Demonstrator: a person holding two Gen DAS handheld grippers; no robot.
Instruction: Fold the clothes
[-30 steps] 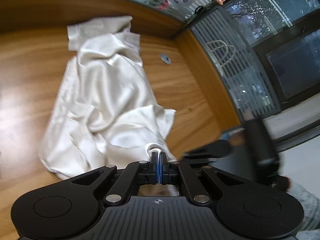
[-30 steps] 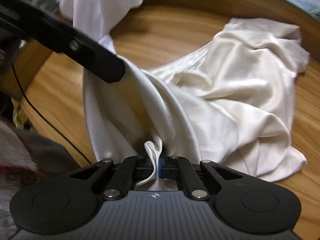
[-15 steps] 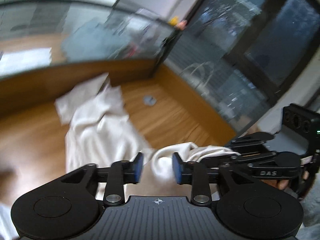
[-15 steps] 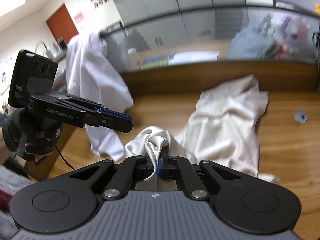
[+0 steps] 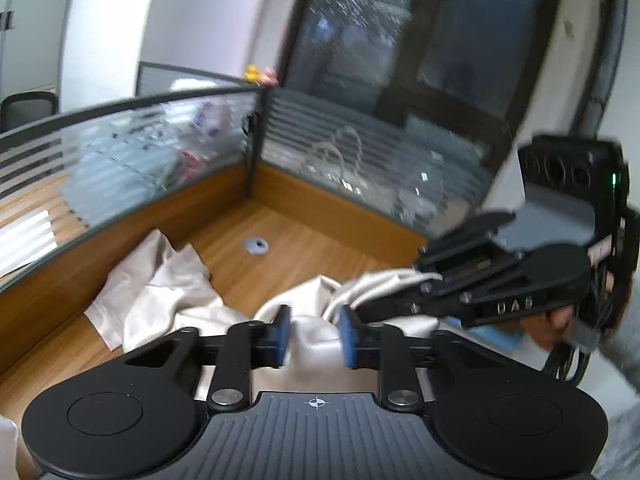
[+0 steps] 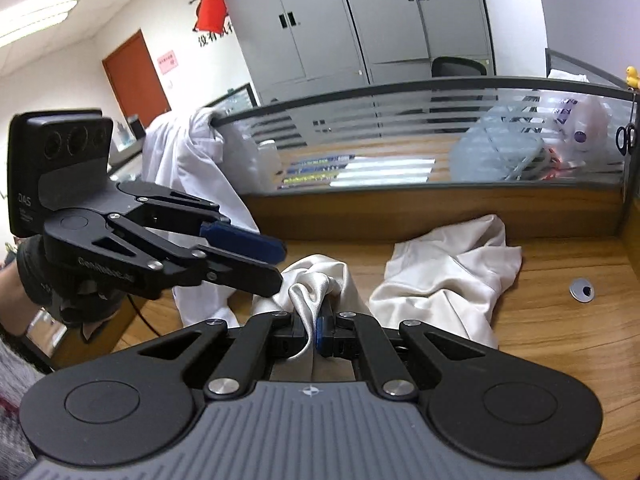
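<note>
Both grippers are up off the desk with the cream garment bunched between them, which looks like a lift meant to shake the cloth loose before any fold can be laid. Low in the centre of the right wrist view, the right gripper has its blue pads pinched tight on a twisted ridge of the satin-like cloth, so that end hangs from a firm hold. The left gripper, at the bottom centre of its own view, stands partly apart; its jaws have just been closing, a puff of the same cloth sits between the pads, and I cannot tell that they press on it yet. I would guess it is taking a fresh bite further along the edge so the two holds can be drawn apart. Most of the garment trails down onto the wooden desk, heaped toward the middle right of the right view, near the frosted partition. A white coat is draped over the partition at centre left, out of the way. A small grey cable grommet sits at the right, clear of the cloth.
</note>
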